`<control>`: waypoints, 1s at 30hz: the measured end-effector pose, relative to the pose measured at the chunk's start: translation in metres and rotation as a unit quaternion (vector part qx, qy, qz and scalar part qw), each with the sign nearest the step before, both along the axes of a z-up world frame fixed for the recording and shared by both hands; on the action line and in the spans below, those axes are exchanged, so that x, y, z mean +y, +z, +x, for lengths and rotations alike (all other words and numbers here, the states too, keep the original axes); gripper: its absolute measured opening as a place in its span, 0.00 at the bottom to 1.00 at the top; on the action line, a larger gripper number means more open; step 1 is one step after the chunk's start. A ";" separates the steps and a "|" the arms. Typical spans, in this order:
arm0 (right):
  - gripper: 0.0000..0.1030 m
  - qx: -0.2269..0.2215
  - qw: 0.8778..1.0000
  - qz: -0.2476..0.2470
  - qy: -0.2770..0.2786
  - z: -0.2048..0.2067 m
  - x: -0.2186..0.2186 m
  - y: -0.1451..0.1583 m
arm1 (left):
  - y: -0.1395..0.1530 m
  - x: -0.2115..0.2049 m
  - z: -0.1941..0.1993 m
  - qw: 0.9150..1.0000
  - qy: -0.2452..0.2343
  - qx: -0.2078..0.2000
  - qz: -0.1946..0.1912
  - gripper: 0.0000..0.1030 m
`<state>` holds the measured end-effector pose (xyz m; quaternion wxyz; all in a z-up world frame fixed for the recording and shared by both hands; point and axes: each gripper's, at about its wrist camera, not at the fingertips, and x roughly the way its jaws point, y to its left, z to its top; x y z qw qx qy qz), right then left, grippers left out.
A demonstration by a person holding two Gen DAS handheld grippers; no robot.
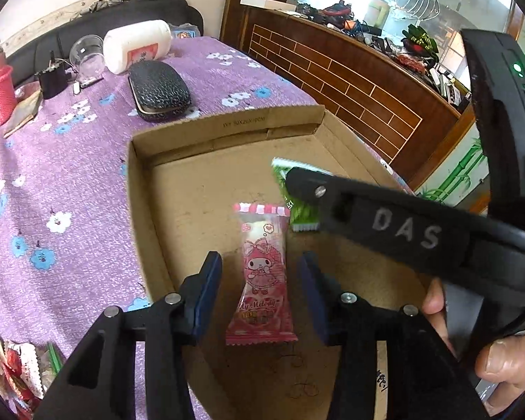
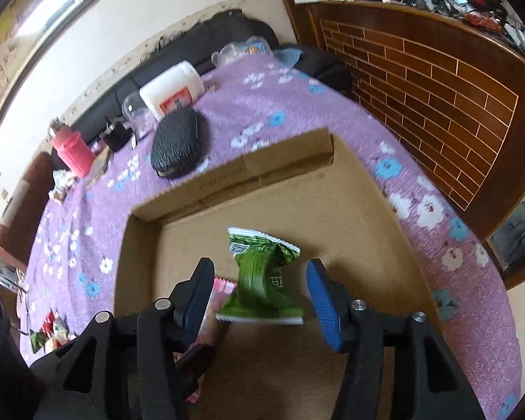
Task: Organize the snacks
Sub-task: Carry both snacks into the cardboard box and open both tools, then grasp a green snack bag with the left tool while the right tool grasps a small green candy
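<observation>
pink snack (image 1: pixel 261 280) between parted left claw (image 1: pixel 259 294); green snack (image 2: pixel 266 280) between parted right claw (image 2: pixel 260 295).

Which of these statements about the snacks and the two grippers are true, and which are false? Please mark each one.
1. The pink snack lies inside the cardboard box. True.
2. The left gripper is pressing the pink snack tightly. False: its pads stand apart on both sides of the packet, with a gap.
3. The green snack is between the fingers of the right gripper. True; the pads do not touch it.
4. The green snack lies on the purple tablecloth outside the box. False: it is over the box floor.
5. A black case lies on the tablecloth behind the box. True.
</observation>
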<state>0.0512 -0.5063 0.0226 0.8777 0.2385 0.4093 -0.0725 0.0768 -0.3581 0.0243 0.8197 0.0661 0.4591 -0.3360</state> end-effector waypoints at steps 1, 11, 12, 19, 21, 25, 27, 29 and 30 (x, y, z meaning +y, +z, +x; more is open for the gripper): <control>0.57 -0.008 1.000 0.003 -0.002 -0.002 -0.001 0.002 | 0.002 0.001 0.000 1.000 0.002 0.001 0.000 0.43; 0.57 -0.076 0.997 -0.019 -0.009 -0.021 0.004 0.031 | 0.029 0.031 -0.022 1.000 0.018 0.000 0.001 0.43; 0.57 -0.080 0.997 -0.017 -0.008 -0.023 0.006 0.033 | 0.032 0.038 -0.027 1.000 0.018 -0.002 0.001 0.44; 0.57 -0.097 0.995 0.001 0.033 -0.046 0.044 0.049 | 0.053 0.093 -0.051 0.999 0.031 -0.025 -0.008 0.44; 0.57 -0.094 0.994 0.002 0.049 -0.050 0.059 0.050 | 0.057 0.113 -0.057 0.999 0.040 -0.028 -0.012 0.44; 0.57 -0.078 0.992 0.024 0.093 -0.054 0.094 0.049 | 0.063 0.162 -0.064 0.997 0.068 -0.033 -0.019 0.44; 0.57 -0.074 0.990 0.030 0.119 -0.055 0.116 0.050 | 0.065 0.187 -0.064 0.996 0.082 -0.032 -0.026 0.44; 0.57 -0.071 0.987 0.040 0.140 -0.054 0.135 0.049 | 0.067 0.218 -0.062 0.993 0.106 -0.031 -0.031 0.44; 0.57 -0.068 0.984 0.046 0.155 -0.053 0.149 0.048 | 0.068 0.233 -0.060 0.992 0.119 -0.033 -0.033 0.45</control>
